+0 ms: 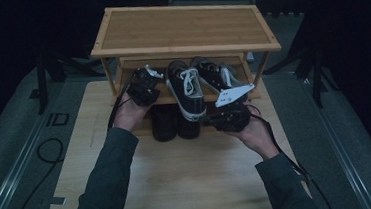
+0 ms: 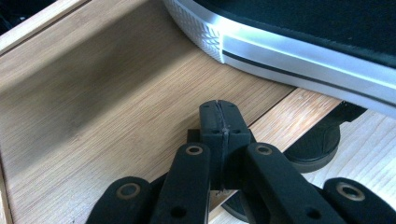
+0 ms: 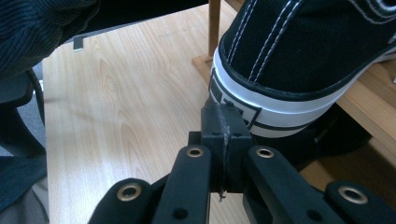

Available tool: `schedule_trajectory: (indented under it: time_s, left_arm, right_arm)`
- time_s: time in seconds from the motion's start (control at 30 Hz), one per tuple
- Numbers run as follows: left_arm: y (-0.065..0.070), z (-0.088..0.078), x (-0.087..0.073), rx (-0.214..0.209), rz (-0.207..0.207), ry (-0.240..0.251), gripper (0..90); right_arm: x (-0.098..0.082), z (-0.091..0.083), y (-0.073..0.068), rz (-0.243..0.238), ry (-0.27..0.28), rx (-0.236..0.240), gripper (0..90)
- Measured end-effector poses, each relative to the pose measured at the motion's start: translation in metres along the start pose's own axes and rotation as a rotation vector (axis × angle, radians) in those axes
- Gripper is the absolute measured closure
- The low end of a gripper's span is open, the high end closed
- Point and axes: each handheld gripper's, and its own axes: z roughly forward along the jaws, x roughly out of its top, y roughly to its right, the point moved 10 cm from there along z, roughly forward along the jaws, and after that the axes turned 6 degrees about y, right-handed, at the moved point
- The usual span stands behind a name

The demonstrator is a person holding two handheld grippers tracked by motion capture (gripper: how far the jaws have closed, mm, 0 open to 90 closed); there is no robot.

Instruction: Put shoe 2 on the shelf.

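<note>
A black-and-white canvas sneaker lies on the lower shelf of a bamboo shoe rack, its heel overhanging the front edge. A second sneaker lies to its right. My left gripper is shut and empty, hovering over the shelf board just left of the sneaker's white sole. My right gripper is also shut with nothing in it. Its joined tips sit right at the sneaker's heel, at the white rubber band; contact cannot be told.
The rack's top shelf is bare. A pair of dark shoes stands on the table under the lower shelf. The light wooden table stretches toward the person. A rack leg stands behind the heel. A sleeve is at upper left.
</note>
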Motion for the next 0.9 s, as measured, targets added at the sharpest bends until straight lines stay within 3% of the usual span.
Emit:
schedule_trajectory:
  time_s: [0.53,0.9]
  left_arm:
    - [-0.001,0.000,0.000,-0.005,0.017,0.001,90.0]
    - [-0.011,-0.003,-0.007,0.030,0.024,-0.017,90.0]
  right_arm:
    - [0.009,0.016,-0.006,-0.007,0.010,0.025,90.0]
    - [0.009,0.018,-0.006,-0.016,0.017,0.023,90.0]
